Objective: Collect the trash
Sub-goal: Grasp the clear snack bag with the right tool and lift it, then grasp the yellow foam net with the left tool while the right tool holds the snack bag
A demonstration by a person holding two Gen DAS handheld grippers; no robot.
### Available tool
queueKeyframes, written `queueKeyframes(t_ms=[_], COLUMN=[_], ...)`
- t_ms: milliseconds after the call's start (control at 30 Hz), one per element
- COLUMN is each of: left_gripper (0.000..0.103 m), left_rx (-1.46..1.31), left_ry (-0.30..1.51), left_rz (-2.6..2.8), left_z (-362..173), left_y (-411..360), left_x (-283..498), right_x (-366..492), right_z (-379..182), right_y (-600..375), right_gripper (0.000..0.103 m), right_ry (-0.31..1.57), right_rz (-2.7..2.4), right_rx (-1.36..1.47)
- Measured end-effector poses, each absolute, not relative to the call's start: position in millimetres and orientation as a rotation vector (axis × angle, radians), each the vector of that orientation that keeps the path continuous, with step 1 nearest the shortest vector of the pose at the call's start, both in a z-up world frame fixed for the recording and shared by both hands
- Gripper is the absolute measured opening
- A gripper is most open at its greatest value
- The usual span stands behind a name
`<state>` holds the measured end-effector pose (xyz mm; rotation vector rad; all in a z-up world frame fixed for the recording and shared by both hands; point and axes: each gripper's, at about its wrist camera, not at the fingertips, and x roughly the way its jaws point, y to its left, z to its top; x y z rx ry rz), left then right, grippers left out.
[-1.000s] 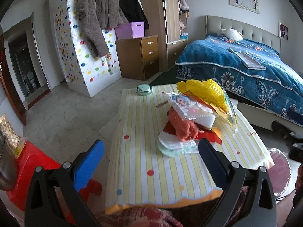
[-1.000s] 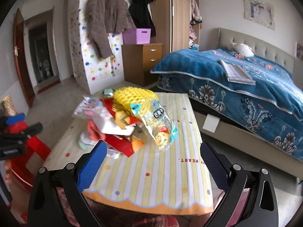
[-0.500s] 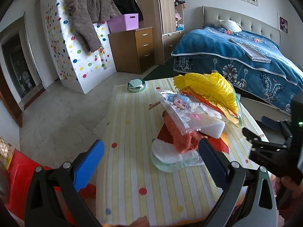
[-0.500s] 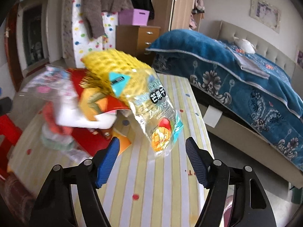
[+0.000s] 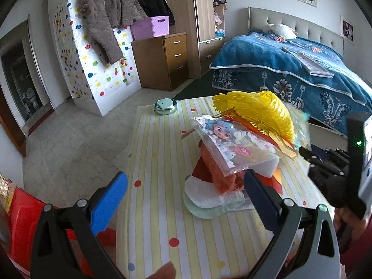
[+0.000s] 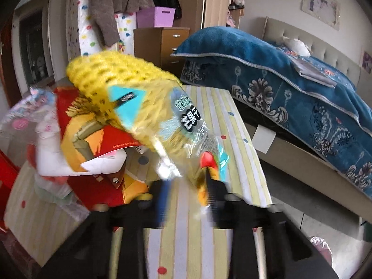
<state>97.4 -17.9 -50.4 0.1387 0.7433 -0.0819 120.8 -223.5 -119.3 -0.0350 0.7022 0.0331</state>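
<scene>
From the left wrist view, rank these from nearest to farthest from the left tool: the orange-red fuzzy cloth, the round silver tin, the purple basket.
Measured from the left tool:
1. Orange-red fuzzy cloth: right at the tool's right finger, at the bottom of the trash pile.
2. Round silver tin: at the table's far edge.
3. Purple basket: across the room, on top of the wooden drawer cabinet.

Clear snack bag (image 6: 190, 134): "Dried Mango" (partly blurred). Red card (image 6: 111, 137) edge: "©TSUBURAYA".
</scene>
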Motion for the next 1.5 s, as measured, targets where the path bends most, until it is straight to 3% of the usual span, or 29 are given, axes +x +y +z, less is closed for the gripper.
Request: queueKeyframes(t_ms=[67, 133, 700, 1033, 1500], left_gripper=[0.096, 0.096, 0.096, 0.081, 0.080], left_rx=[0.125, 0.119, 0.117, 0.106, 0.158], left_ry=[0.746, 0.747, 0.670, 0.689, 0.659], left_rz=[-0.091, -0.099, -0.145, -0.180, -0.263], left_z=[-49, -47, -11, -15, -21], left_y=[-17, -17, -45, -60, -139], left_x=[94, 89, 74, 98, 134], right_x=[109, 101, 31, 38, 57], right_z=[-110, -104, -48, -55, -69], right_y=[-231, -235, -276, -286, -306], right_gripper=[0.003, 0.002, 0.002, 0.002, 0.002], right_ry=[0.690, 0.684, 0.565, 0.575, 0.609], right_rz=[0.049, 0.060, 0.060, 0.048, 0.029], right_rx=[-0.013, 0.004, 0.100, 0.116, 0.142])
